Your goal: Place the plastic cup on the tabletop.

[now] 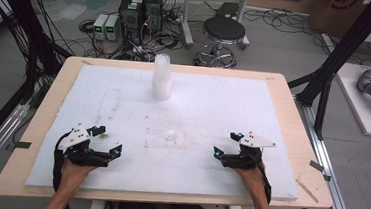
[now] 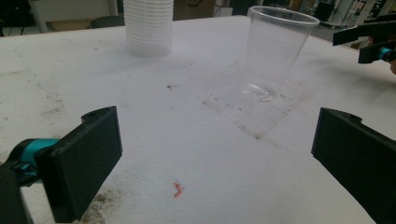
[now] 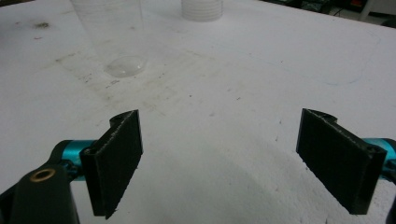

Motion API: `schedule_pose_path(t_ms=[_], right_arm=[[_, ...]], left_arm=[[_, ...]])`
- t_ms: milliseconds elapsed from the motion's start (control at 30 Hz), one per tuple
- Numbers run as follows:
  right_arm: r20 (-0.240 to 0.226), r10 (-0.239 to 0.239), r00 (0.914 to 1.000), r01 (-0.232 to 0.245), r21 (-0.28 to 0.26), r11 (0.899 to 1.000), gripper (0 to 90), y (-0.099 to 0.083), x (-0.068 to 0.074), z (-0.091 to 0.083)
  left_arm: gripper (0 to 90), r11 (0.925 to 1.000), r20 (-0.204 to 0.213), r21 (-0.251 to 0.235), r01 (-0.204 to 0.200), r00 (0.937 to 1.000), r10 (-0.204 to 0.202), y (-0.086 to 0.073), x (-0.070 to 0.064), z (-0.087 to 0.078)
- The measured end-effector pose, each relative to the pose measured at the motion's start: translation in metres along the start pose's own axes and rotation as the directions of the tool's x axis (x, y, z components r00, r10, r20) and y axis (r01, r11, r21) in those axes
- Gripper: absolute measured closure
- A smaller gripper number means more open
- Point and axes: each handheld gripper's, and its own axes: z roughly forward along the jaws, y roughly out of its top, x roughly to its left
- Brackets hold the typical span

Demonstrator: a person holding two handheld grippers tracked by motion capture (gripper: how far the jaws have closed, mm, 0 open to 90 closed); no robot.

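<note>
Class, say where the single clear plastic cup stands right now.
The single clear plastic cup stands upright mid-table on the white foam sheet, between both grippers, nearer the person than the stack of white cups.

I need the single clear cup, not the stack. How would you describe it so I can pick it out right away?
Start at the white foam sheet covering the table, then find the tall stack of cups near its far edge. Come towards the person from there, to the middle of the sheet between the left gripper and the right gripper: the single clear cup stands upright there, alone. Unlike the milky stack, it is see-through and empty.
</note>
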Motion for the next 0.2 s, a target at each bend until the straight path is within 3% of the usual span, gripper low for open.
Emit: schedule_pose_path(t_ms=[200], right_arm=[[0.009,0.025,0.9996,-0.025,-0.010,1.000,14.7,-0.0011,-0.0002,-0.0017]], left_arm=[[1.7,1.0000,0.000,-0.006,-0.004,1.0000,0.004,-0.0002,0.0001,-0.0007]])
